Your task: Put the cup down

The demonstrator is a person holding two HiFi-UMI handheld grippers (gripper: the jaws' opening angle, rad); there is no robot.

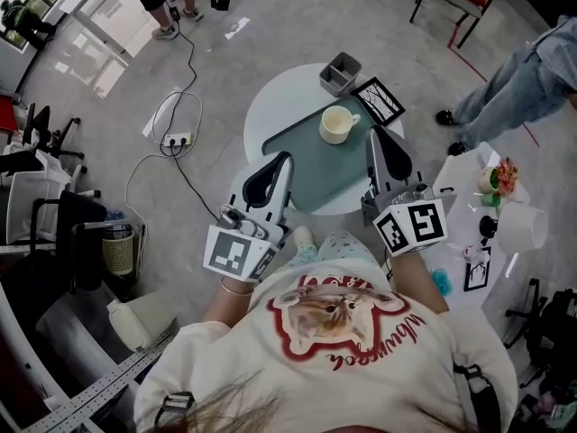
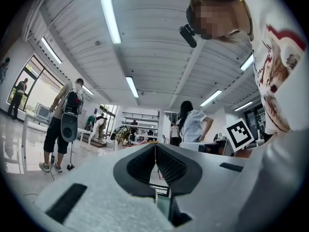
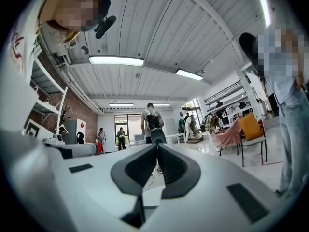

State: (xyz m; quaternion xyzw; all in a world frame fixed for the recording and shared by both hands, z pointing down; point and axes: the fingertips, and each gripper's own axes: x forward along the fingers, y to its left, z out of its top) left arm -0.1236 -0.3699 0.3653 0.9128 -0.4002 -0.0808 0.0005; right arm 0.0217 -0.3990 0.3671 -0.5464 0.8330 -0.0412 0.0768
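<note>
Illumination is bright and even in all views. Sources are the ceiling strip lights (image 2: 109,14), which clip to white in both gripper views, and daylight from windows (image 2: 36,83) at the far left. The polished floor (image 1: 270,12) carries white glare patches in the head view, and shadows are soft. Both gripper views show strong barrel distortion and black corner vignetting. The near bodies of the left gripper (image 2: 155,146) and right gripper (image 3: 157,146) are out of focus.

Grey box (image 1: 341,72), framed picture (image 1: 379,101), power strip (image 1: 178,139)
</note>
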